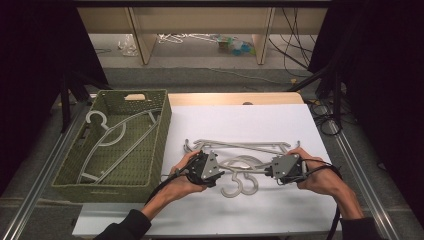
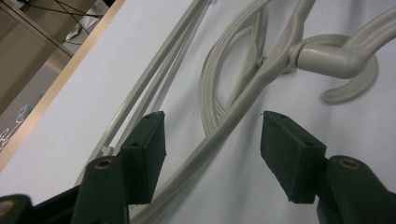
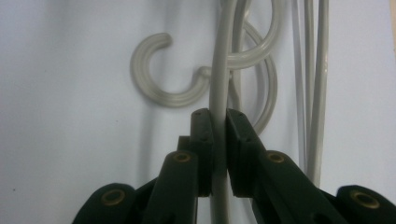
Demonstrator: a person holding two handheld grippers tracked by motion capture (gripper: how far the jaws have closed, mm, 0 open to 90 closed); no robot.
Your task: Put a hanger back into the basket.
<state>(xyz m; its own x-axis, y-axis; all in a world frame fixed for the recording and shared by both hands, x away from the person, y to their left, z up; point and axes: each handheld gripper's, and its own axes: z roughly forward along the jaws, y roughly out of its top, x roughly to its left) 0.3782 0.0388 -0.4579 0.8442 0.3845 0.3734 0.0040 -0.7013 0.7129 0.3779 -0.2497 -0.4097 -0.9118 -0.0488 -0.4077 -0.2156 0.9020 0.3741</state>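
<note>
Though clamped, hanger (image 3: 219, 88) ends beyond frame.

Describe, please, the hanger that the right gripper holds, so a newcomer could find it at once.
Start at the white table top, right of the green basket. A pile of grey hangers lies there. Yours is the hanger whose arm the right gripper clamps; the rest lie free.
</note>
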